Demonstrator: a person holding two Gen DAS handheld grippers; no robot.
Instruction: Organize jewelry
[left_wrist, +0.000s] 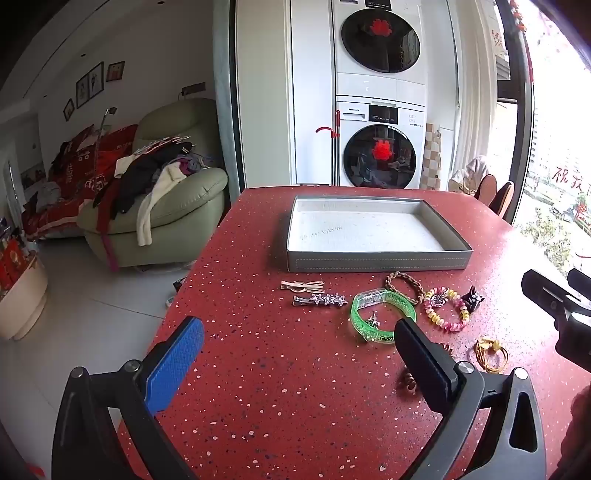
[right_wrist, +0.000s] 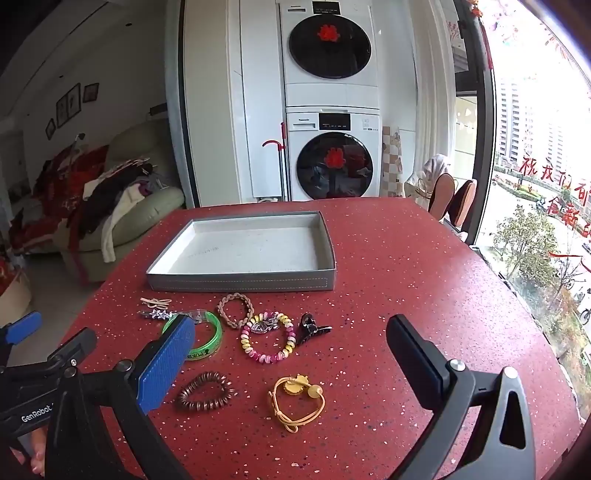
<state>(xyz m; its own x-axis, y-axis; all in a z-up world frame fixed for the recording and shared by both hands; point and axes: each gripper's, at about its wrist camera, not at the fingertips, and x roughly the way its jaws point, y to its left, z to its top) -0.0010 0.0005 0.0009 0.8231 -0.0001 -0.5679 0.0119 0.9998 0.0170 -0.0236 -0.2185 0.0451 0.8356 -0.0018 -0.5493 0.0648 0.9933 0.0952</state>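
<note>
A grey shallow tray (left_wrist: 376, 263) (right_wrist: 240, 285) stands empty on the red speckled table. In front of it lie two hair clips (left_wrist: 319, 300) (right_wrist: 157, 302), a green bangle (left_wrist: 382, 320) (right_wrist: 208, 339), a braided bracelet (left_wrist: 404, 286) (right_wrist: 236, 310), a pink-yellow bead bracelet (left_wrist: 447, 309) (right_wrist: 267, 338), a black claw clip (left_wrist: 472, 297) (right_wrist: 312, 326), a brown spiral hair tie (right_wrist: 205, 396) and a yellow hair tie (left_wrist: 491, 352) (right_wrist: 297, 402). My left gripper (left_wrist: 295, 350) is open and empty, near the bangle. My right gripper (right_wrist: 288, 350) is open and empty above the jewelry.
The red table (left_wrist: 277, 387) (right_wrist: 424, 288) ends at the left toward a tiled floor and a green sofa (left_wrist: 166, 206) with clothes. Stacked washing machines (left_wrist: 380, 110) stand behind. Chairs (right_wrist: 454, 199) and a window are at the right.
</note>
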